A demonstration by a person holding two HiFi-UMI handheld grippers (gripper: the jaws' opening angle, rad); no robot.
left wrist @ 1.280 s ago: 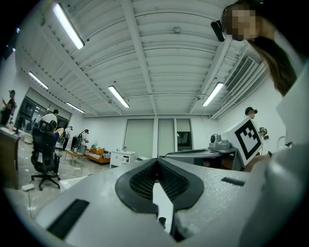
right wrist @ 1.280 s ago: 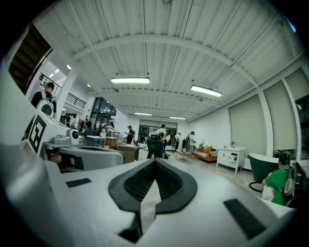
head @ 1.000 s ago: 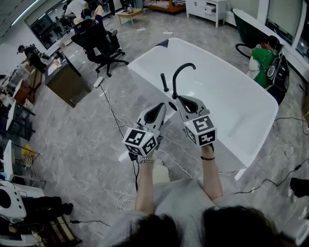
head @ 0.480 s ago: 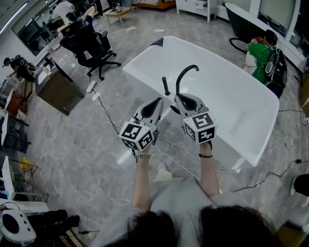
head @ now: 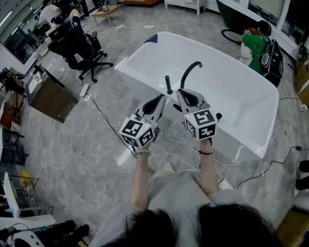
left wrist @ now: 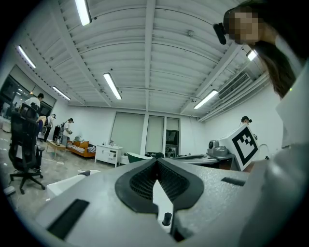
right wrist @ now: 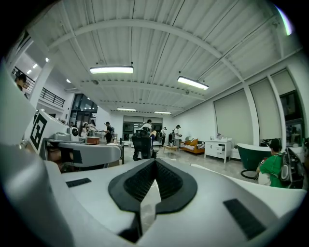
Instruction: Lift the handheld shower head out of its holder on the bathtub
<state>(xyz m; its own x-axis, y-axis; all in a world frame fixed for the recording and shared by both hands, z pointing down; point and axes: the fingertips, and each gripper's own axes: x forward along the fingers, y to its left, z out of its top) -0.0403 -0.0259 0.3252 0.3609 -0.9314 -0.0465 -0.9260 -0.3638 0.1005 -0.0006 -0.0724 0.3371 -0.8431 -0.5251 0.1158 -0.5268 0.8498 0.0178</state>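
Note:
A white bathtub (head: 236, 89) fills the middle of the head view. On its near rim stand a curved black faucet (head: 189, 70) and, just left of it, the slim black handheld shower head (head: 167, 84), upright in its holder. My left gripper (head: 161, 98) is shut and empty, its tip a little short of the shower head and just below it in the picture. My right gripper (head: 182, 92) is also shut and empty, close under the faucet's base. Both gripper views look level across the room over shut jaws, the left gripper (left wrist: 155, 162) and the right gripper (right wrist: 154, 162) alike.
Cables (head: 104, 113) trail over the grey floor left of the tub. A black office chair (head: 77, 46) and a brown cabinet (head: 48, 96) stand further left. A person in green (head: 257, 46) crouches beyond the tub, near a dark green tub (head: 231, 14). A black knob (head: 218, 116) sits on the rim to the right.
Both grippers have moved forward together toward the faucet and shower head, and the tub now lies closer. Their jaws stayed shut.

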